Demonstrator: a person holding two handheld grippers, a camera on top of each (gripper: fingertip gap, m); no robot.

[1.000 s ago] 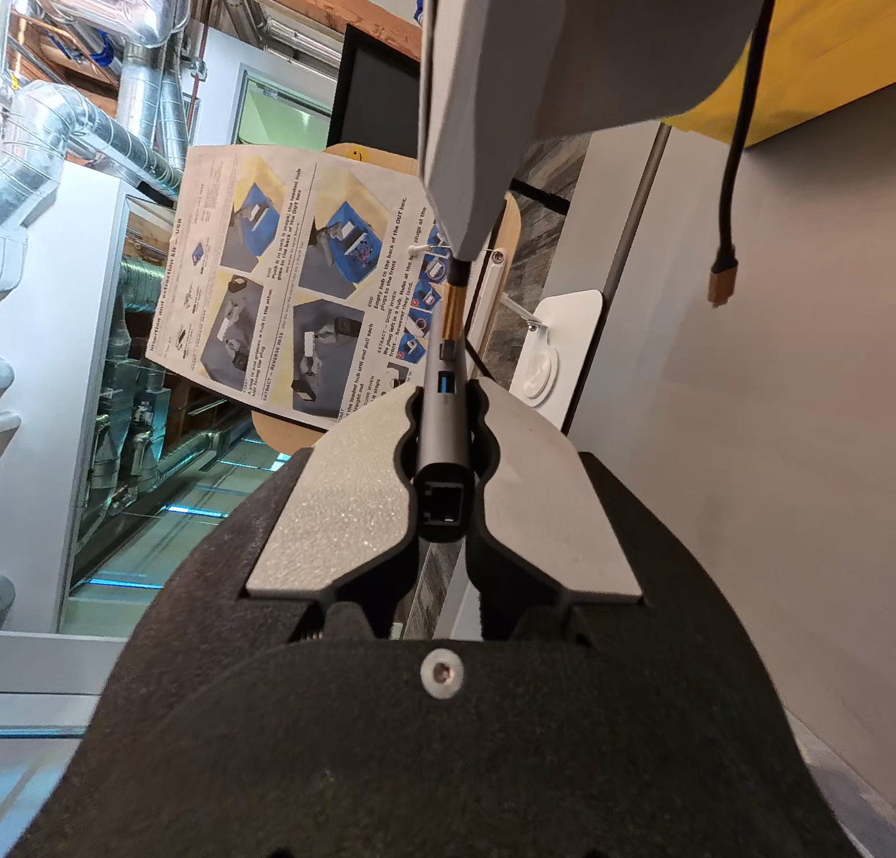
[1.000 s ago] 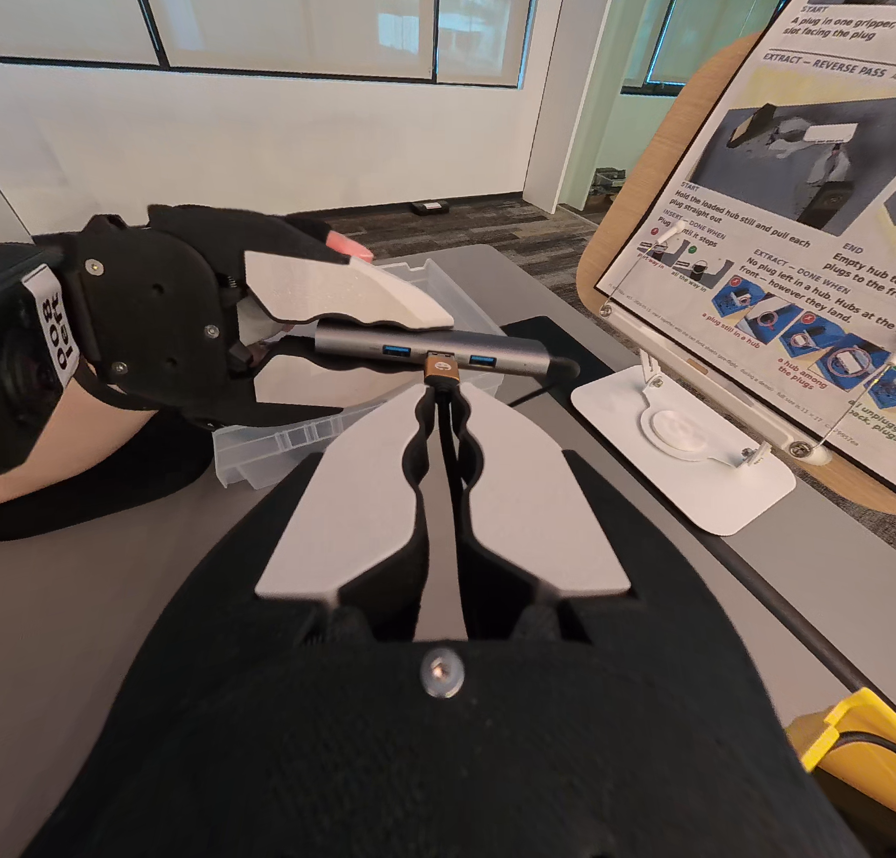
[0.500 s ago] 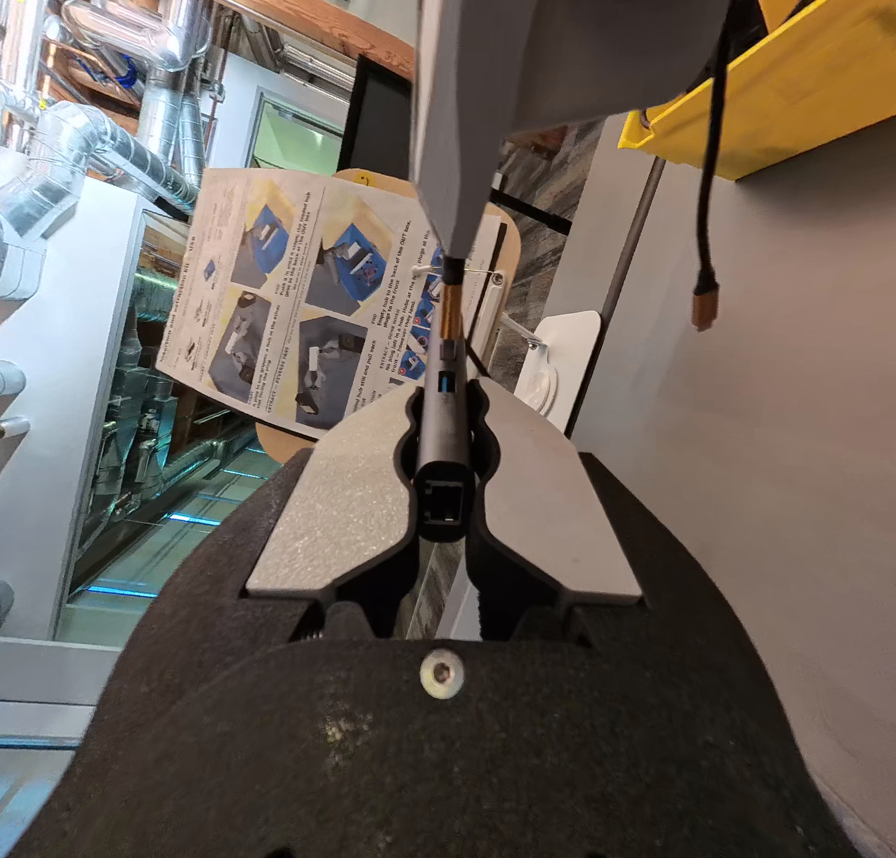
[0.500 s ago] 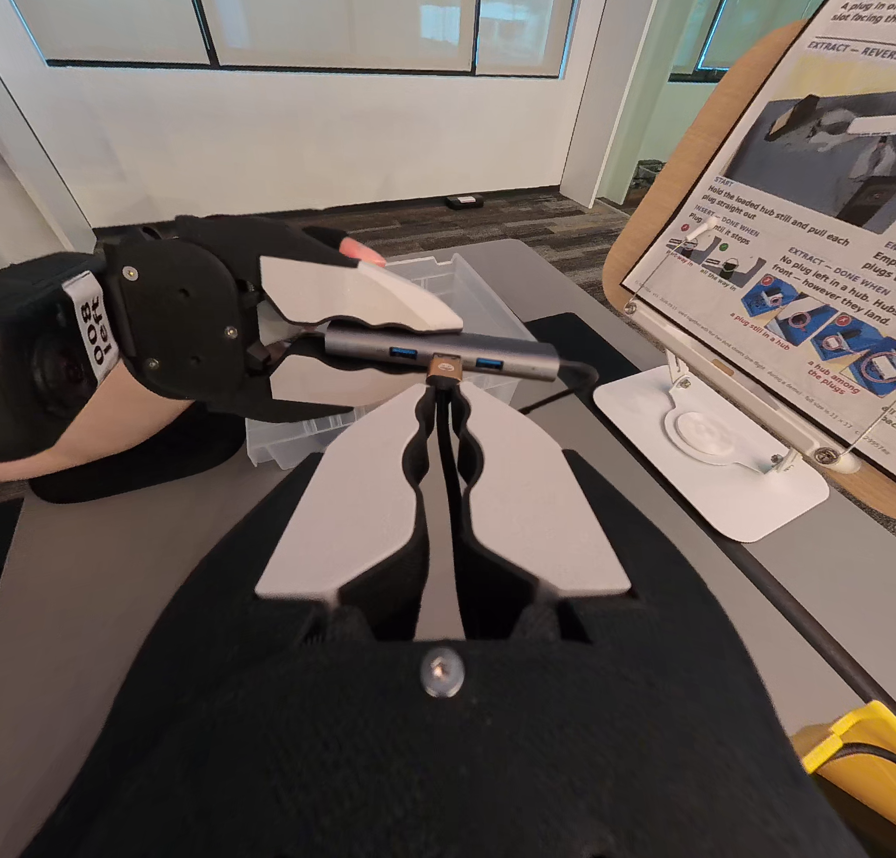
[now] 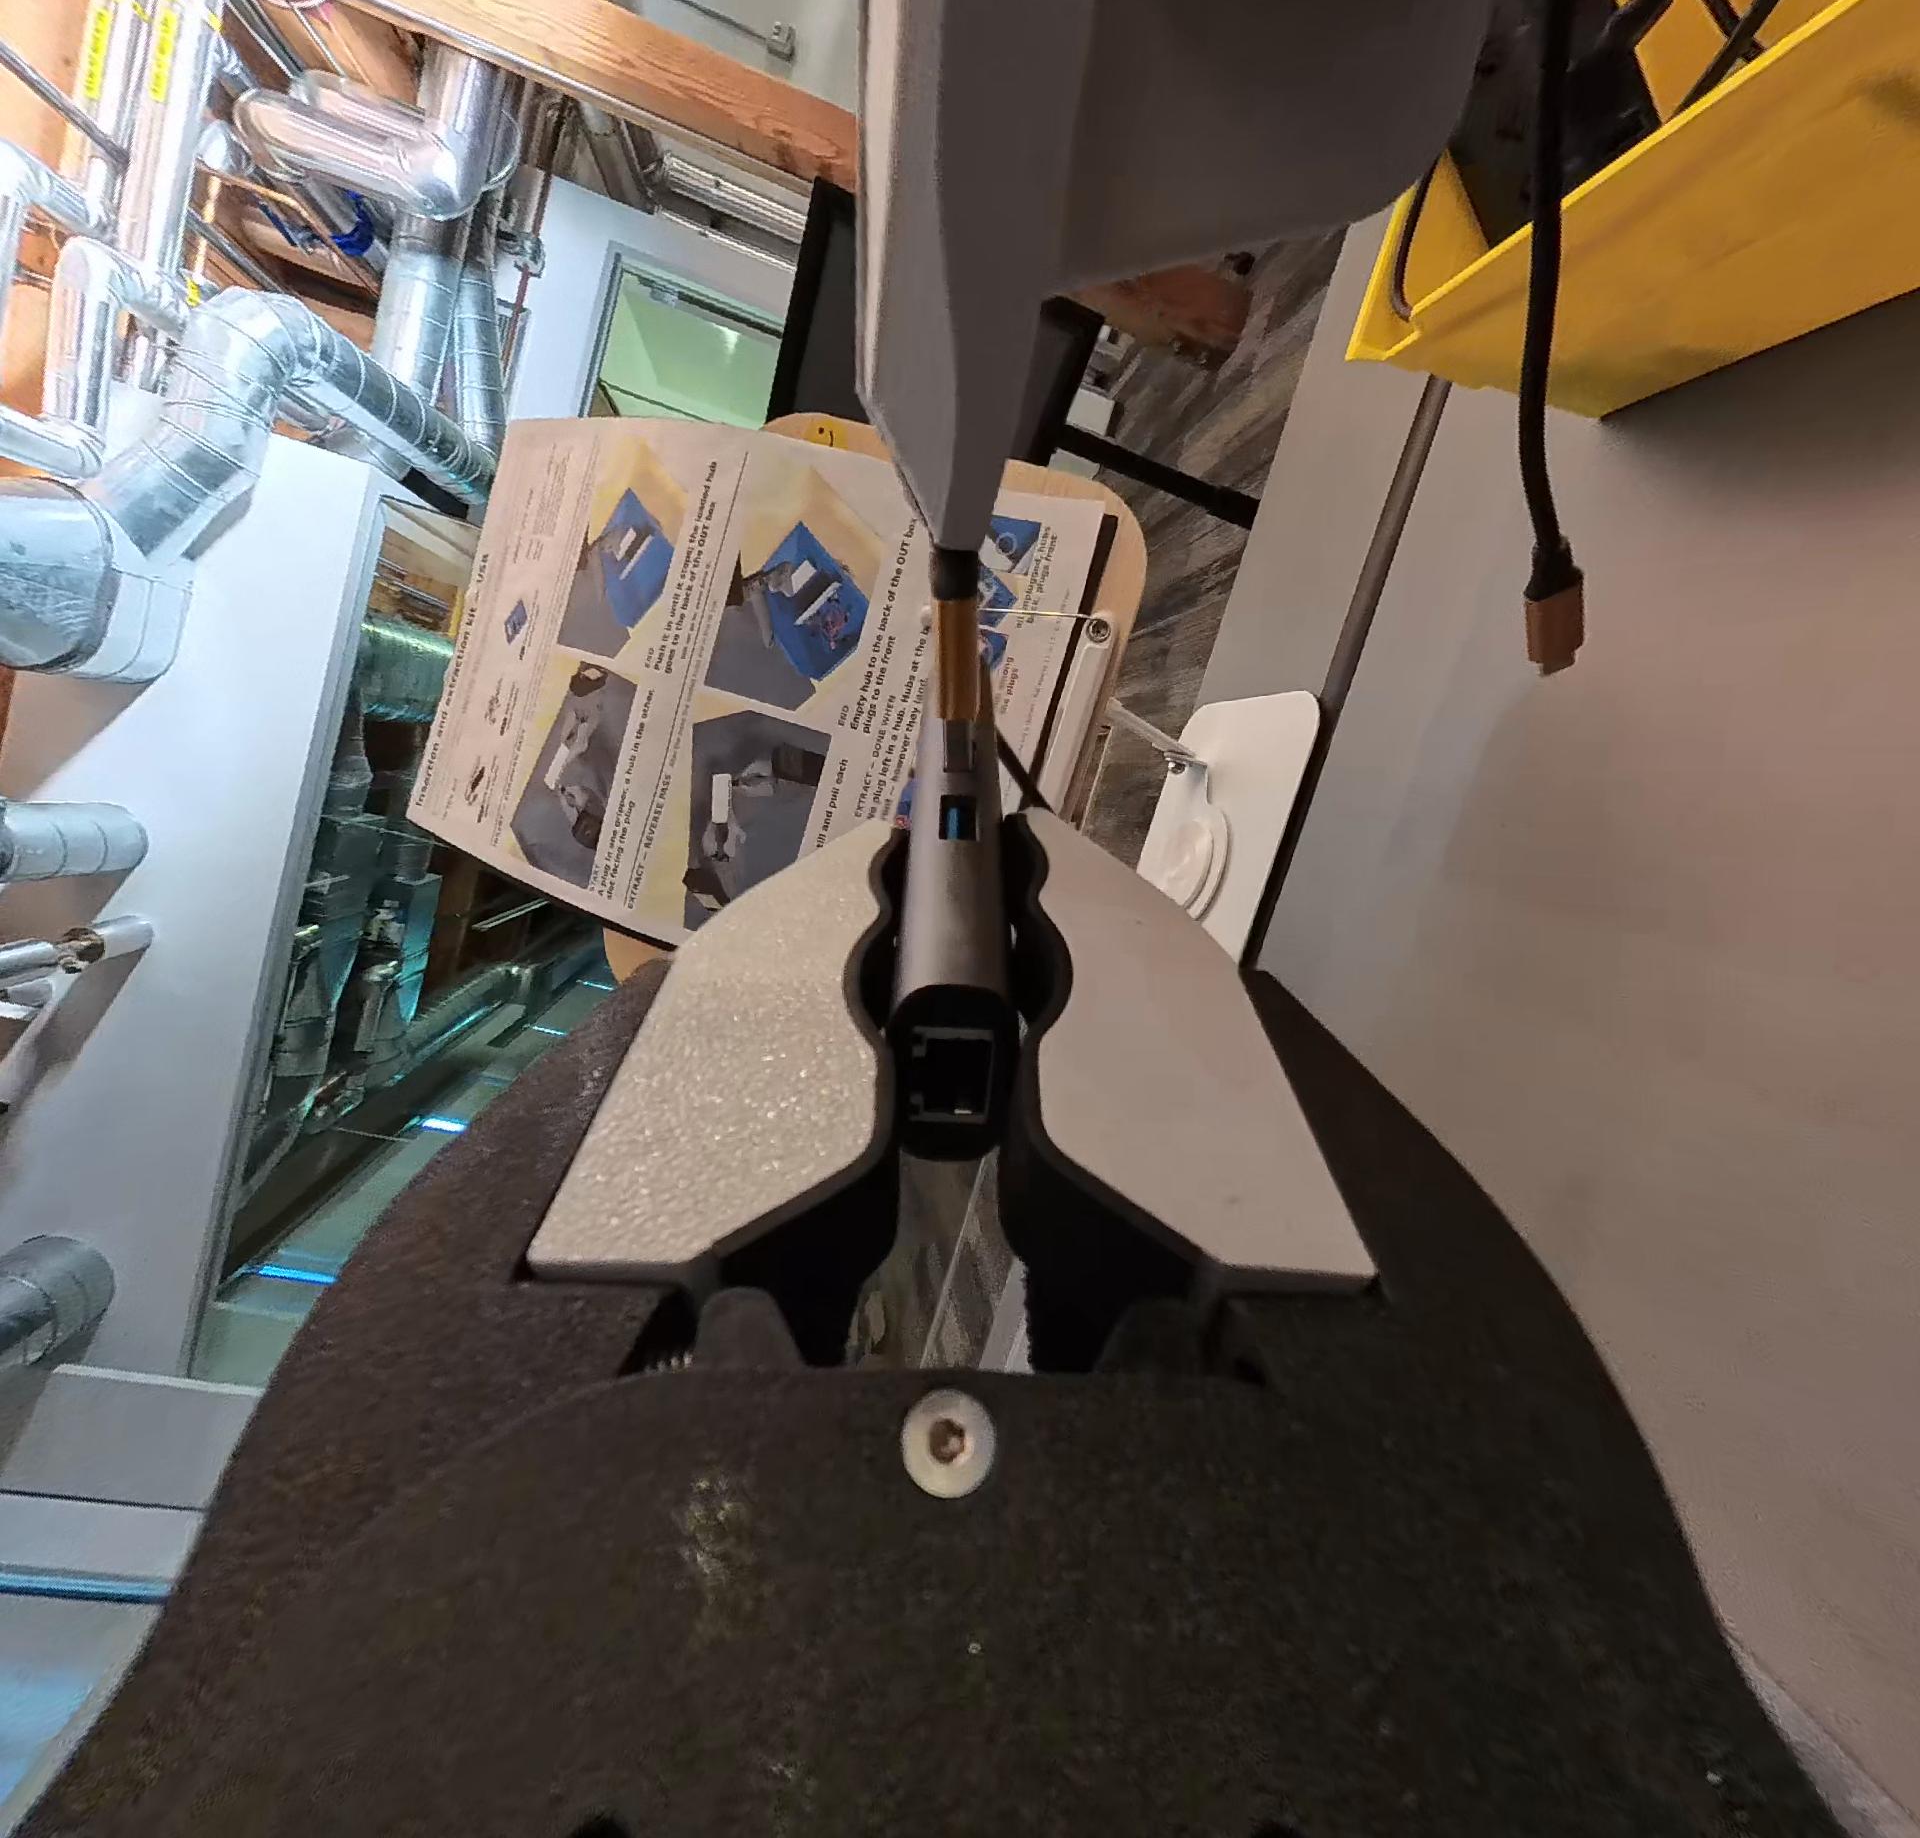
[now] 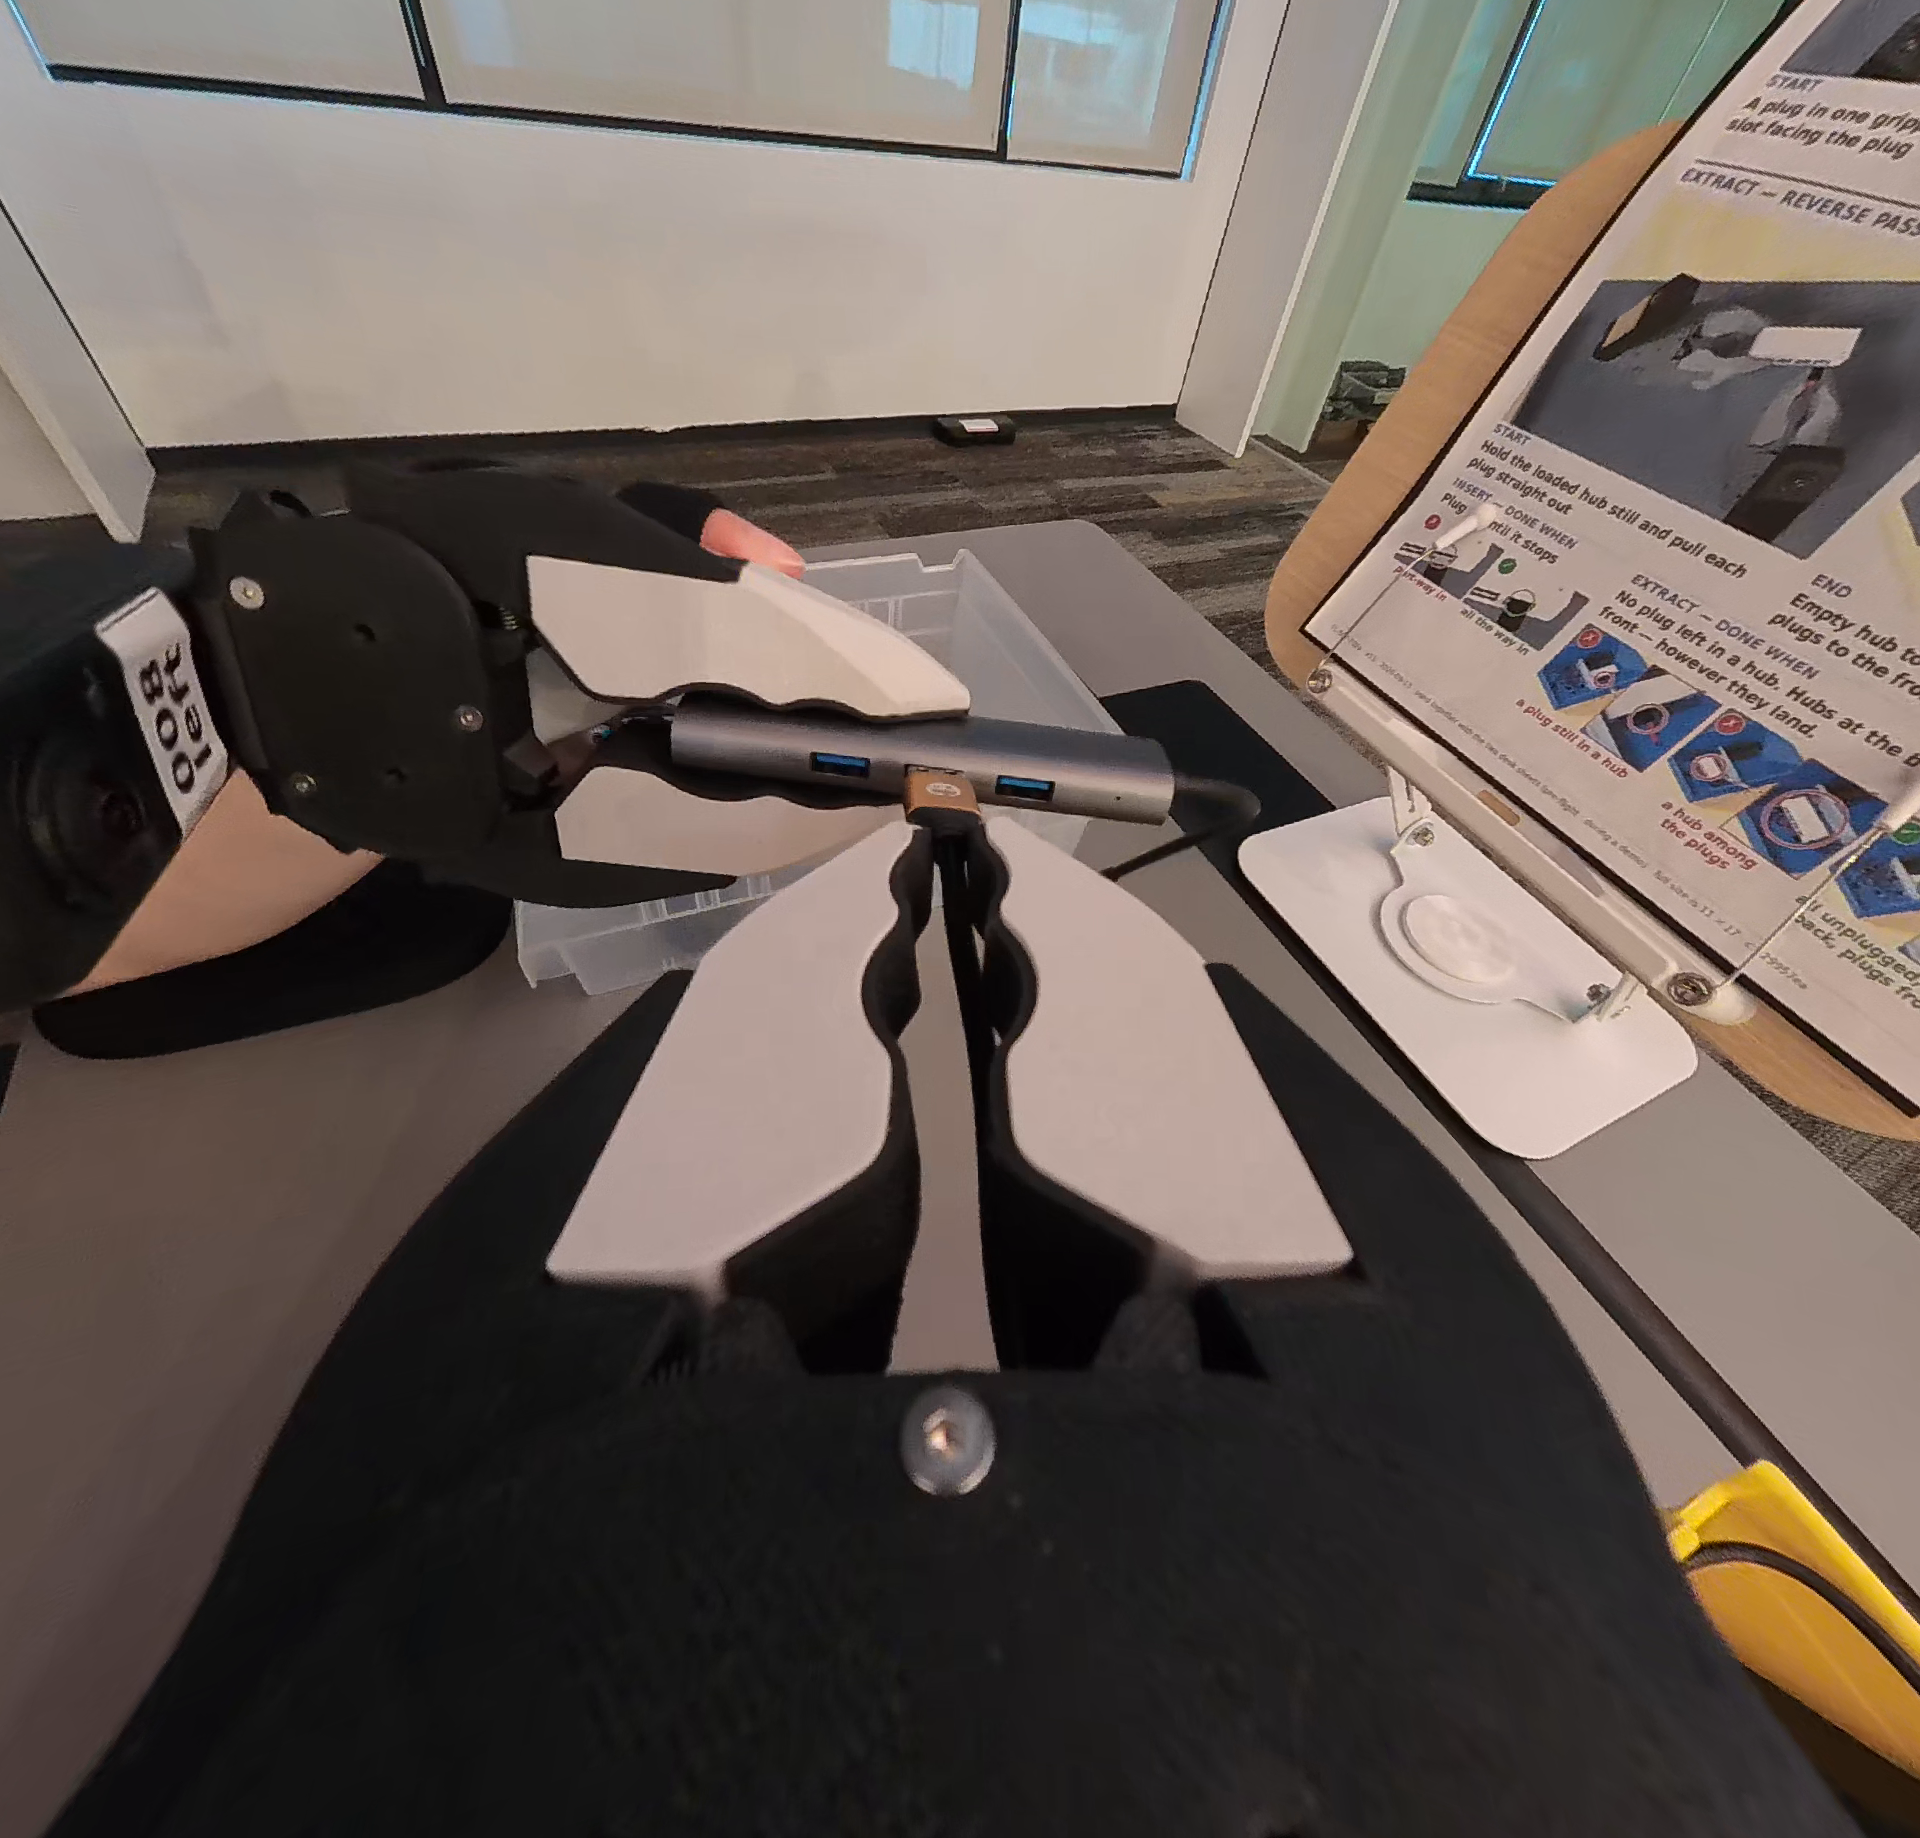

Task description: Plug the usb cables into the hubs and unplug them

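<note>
grey aluminium hub sits clamped in the left gripper's closed jaws, above the clear bin. since a second ago the copper plug has stayed at the hub's middle port, probably seated. right gripper, jaws shut on the plug's cable, points level at the hub.

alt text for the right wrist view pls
The right gripper, shut on a cable's copper-coloured USB plug, holds it at the middle port of a grey USB hub clamped in the left gripper above a clear plastic bin.
</note>
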